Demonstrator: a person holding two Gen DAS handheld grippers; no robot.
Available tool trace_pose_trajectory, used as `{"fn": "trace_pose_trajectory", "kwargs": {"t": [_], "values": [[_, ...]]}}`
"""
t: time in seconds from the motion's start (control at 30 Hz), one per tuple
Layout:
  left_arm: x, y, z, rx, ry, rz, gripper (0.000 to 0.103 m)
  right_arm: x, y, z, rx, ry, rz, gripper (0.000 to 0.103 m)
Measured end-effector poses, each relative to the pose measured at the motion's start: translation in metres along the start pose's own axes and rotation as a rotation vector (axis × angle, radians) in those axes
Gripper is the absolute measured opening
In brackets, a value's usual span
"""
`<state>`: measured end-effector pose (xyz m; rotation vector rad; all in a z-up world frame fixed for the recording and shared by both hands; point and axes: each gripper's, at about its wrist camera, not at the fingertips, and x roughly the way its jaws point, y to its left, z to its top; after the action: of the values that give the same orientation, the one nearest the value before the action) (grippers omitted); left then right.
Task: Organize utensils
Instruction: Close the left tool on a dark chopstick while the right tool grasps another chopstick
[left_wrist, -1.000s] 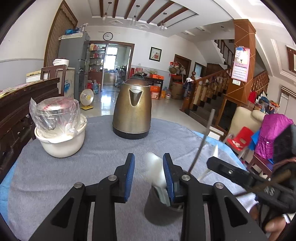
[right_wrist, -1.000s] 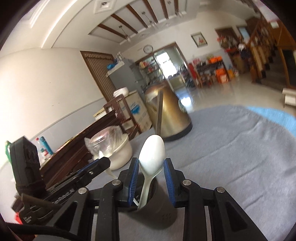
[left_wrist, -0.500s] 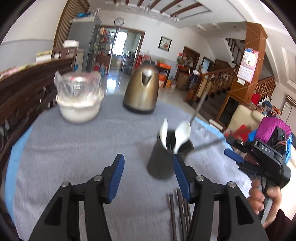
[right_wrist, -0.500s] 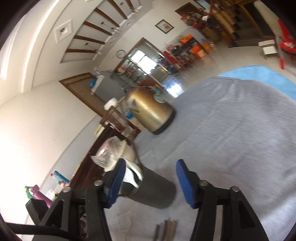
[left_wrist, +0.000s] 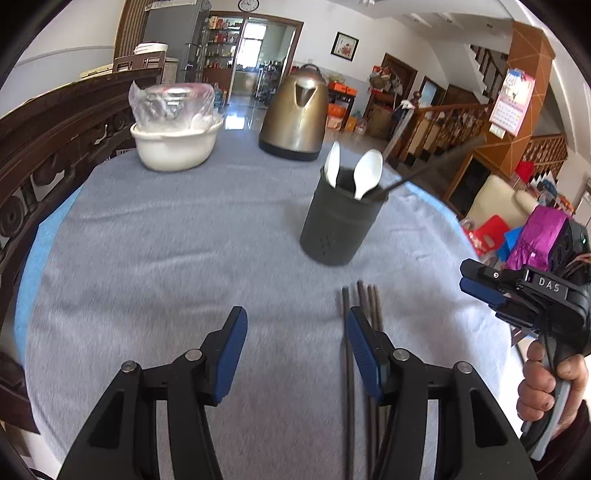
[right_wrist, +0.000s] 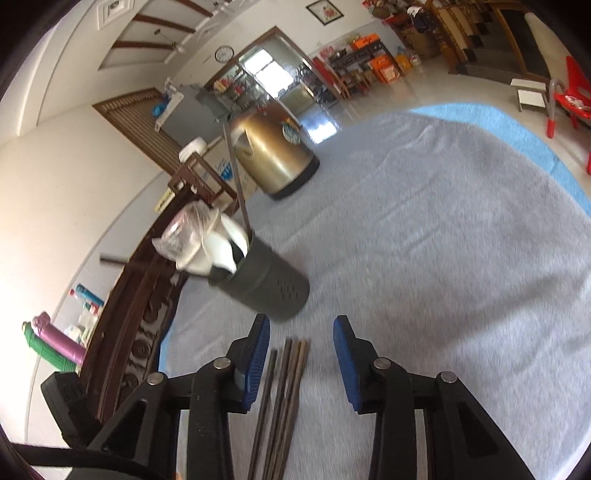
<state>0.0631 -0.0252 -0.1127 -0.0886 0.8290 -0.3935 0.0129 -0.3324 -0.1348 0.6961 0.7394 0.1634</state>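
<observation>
A dark grey utensil holder (left_wrist: 338, 225) stands upright on the grey cloth, holding two white spoons (left_wrist: 365, 173) and one leaning chopstick (left_wrist: 417, 173). Several dark chopsticks (left_wrist: 364, 306) lie side by side on the cloth in front of it. My left gripper (left_wrist: 295, 328) hovers open just left of them, with nothing between its fingers. In the right wrist view, the right gripper (right_wrist: 301, 336) points down at the same chopsticks (right_wrist: 288, 369), the holder (right_wrist: 266, 284) just beyond. Its jaws are closing; the chopsticks lie under the gap, untouched by the pads. The right gripper (left_wrist: 476, 286) also shows at the left view's right edge.
A brass-coloured kettle (left_wrist: 295, 118) and a white bowl (left_wrist: 175, 144) holding a plastic-wrapped glass stand at the far side of the table. Dark carved wooden furniture (left_wrist: 44, 147) runs along the left. The blue table edge (right_wrist: 517, 122) shows past the cloth.
Both grippers have drawn back from the holder and tipped downward. The right gripper has let go of the white spoon, which now stands in the holder. The loose chopsticks have come into view.
</observation>
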Motion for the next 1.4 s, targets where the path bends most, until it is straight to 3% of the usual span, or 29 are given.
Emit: {"fn": "trace_pose_trajectory", "kwargs": {"t": [0.33, 0.83, 0.97, 1.17, 1.4], "values": [[0.019, -0.003, -0.012, 0.001, 0.098, -0.02, 0.057, 0.04, -0.003, -0.032, 0.036, 0.185, 0.001, 0.025], [0.085, -0.016, 0.025, 0.051, 0.226, -0.142, 0.056, 0.104, -0.018, -0.017, 0.149, 0.248, 0.016, 0.025], [0.097, -0.022, 0.03, 0.09, 0.252, -0.15, 0.044, 0.112, -0.018, -0.012, 0.157, 0.256, 0.03, 0.025], [0.107, -0.028, 0.032, 0.106, 0.28, -0.159, 0.038, 0.126, -0.011, -0.011, 0.148, 0.299, 0.035, 0.008], [0.123, -0.038, 0.039, 0.101, 0.303, -0.166, 0.037, 0.113, -0.022, -0.011, 0.175, 0.254, 0.047, 0.006]]}}
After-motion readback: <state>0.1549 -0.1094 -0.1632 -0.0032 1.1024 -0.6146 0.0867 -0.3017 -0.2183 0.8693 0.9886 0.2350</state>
